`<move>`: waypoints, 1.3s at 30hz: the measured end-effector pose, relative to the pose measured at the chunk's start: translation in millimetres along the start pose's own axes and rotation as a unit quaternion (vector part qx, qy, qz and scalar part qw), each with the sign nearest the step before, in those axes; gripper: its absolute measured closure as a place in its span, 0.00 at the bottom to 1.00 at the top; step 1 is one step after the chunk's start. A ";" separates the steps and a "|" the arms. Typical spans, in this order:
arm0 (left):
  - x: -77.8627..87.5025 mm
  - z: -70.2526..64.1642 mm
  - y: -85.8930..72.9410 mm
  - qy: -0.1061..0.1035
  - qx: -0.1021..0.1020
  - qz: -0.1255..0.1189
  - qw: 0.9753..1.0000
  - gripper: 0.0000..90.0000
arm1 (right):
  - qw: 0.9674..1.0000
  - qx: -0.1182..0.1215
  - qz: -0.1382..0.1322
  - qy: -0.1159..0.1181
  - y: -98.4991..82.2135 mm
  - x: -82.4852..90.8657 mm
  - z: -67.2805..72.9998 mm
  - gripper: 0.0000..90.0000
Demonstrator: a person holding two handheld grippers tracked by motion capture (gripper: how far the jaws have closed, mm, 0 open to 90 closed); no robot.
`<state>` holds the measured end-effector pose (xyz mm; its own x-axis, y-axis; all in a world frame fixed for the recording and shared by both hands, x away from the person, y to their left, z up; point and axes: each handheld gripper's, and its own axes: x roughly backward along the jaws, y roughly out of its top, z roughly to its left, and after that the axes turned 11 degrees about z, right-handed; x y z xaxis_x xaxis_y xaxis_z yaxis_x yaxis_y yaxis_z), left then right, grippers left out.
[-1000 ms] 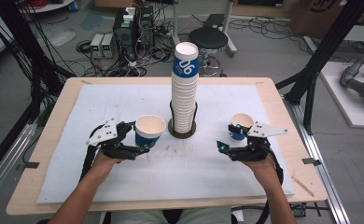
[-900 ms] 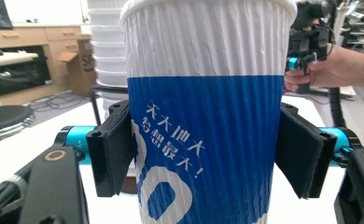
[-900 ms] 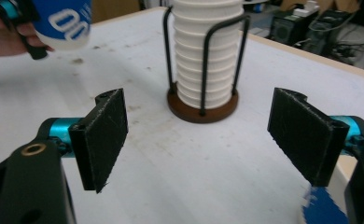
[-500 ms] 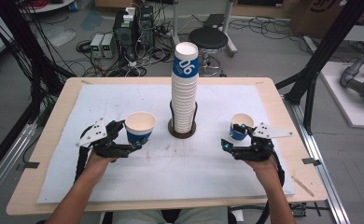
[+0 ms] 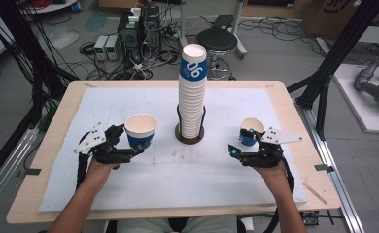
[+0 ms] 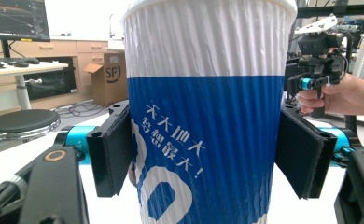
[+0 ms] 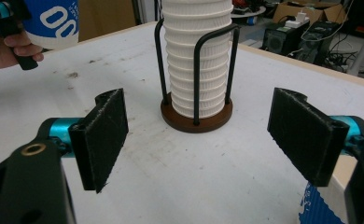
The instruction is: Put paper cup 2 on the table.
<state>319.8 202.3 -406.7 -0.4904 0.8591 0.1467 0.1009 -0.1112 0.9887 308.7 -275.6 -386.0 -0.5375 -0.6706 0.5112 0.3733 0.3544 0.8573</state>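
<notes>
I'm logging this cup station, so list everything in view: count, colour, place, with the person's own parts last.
Stack of paper cups: one, white with blue-banded top cup, table centre.
Cup holder: one, black wire on brown base, around the stack.
Held cup: one, white and blue, between the left gripper's jaws.
Small cup: one, white and blue, standing beside the right gripper.
Table cover: one, white, on the wooden table.
Stool: one, black, behind the table.
Left gripper: black, shut on the held cup.
Right gripper: black, open.

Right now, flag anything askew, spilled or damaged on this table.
Nothing stands out. The cup stack stands straight in its wire holder, the left claw holds a cup upright, and another cup stands upright by the open right claw.
</notes>
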 end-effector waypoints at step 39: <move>-37.1 69.1 -16.0 0.062 0.055 0.054 0.995 0.31 | 1.000 0.003 0.005 0.002 -4.3 2.9 3.4 0.23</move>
<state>396.2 206.7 -430.2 -0.5746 0.7757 0.2611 0.2498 -0.1376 0.9585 303.0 -276.9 -388.1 -0.5312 -0.6693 0.5195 0.3733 0.3655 0.8527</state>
